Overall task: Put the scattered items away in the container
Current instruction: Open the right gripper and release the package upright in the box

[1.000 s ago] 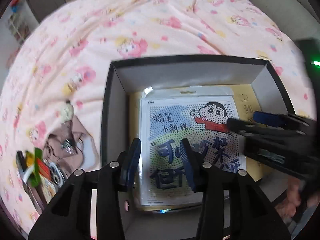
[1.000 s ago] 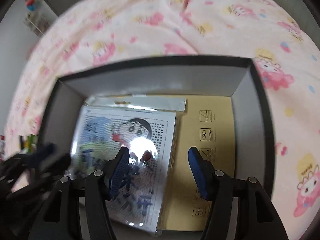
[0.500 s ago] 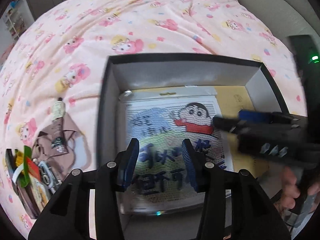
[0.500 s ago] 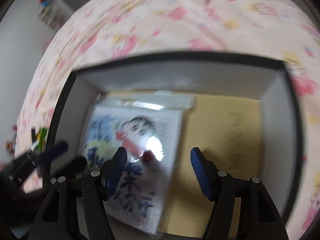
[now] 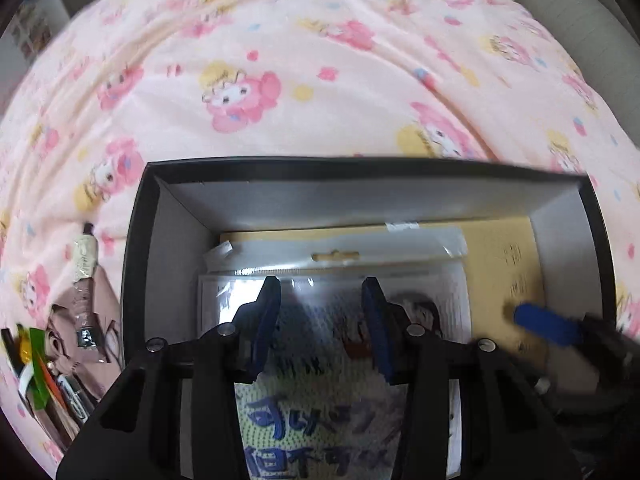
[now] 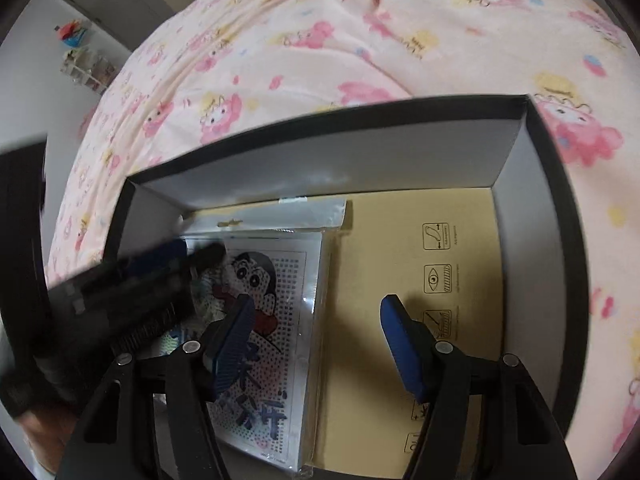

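Note:
A black box (image 5: 360, 170) with grey inner walls sits on the pink bedspread; it also shows in the right wrist view (image 6: 520, 148). Inside, a flat cartoon packet (image 5: 320, 412) in clear plastic lies on the left of a yellow cardboard sheet (image 6: 400, 256). My left gripper (image 5: 322, 320) is open and empty above the packet (image 6: 276, 304). My right gripper (image 6: 320, 340) is open and empty over the packet's right edge and the cardboard. Its blue fingertip (image 5: 548, 324) shows at the right in the left wrist view. A small tube (image 5: 85, 254) lies outside the box's left wall.
Left of the box lie a brown cloth pouch (image 5: 80, 332) and a pile of small items with green and orange parts (image 5: 40, 364). The pink cartoon bedspread (image 5: 320, 60) stretches behind. A door and a shelf with toys (image 6: 86, 64) stand far left.
My left gripper has moved forward and lower over the packet. My right gripper has drawn off to the right, and its view has tilted.

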